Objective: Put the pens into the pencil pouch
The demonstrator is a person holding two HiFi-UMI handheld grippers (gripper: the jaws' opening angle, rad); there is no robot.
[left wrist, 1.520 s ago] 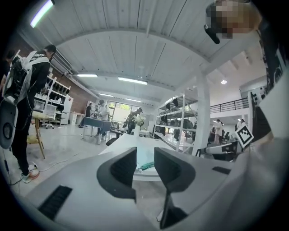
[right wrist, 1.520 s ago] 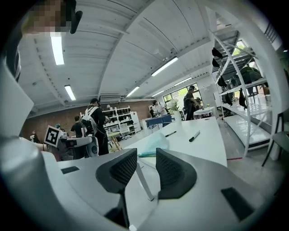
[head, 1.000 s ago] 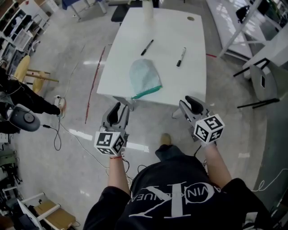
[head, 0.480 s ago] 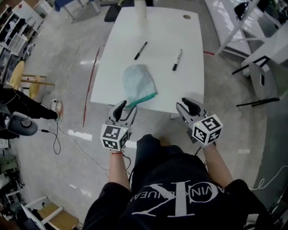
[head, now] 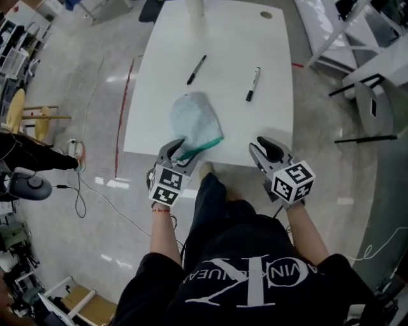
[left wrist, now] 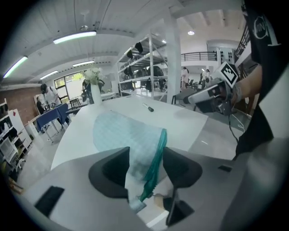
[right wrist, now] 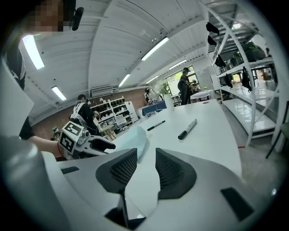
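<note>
A pale teal mesh pencil pouch (head: 193, 119) with a green zipper edge lies at the near side of the white table (head: 274, 121). My left gripper (head: 182, 153) is at that zipper end. Its jaws have just been opening, and the pouch's zipper corner (left wrist: 156, 155) lies between them without being pressed. A thin black pen (head: 196, 69) and a black-capped marker (head: 253, 84) lie farther back on the table. My right gripper (head: 264, 145) hovers at the table's near right edge, open and empty; in its own view the marker (right wrist: 187, 128) and the pen (right wrist: 156, 125) lie ahead.
A white vase (head: 194, 7) stands at the table's far edge, with a small round disc (head: 266, 14) near the far right corner. Chairs and white frames (head: 370, 95) stand on the right. Cables (head: 83, 191) trail over the floor on the left.
My left gripper has come forward and down to the pouch's near end, rolled, and its jaws have widened around the zipper corner. The right gripper has shifted slightly toward the table edge.
</note>
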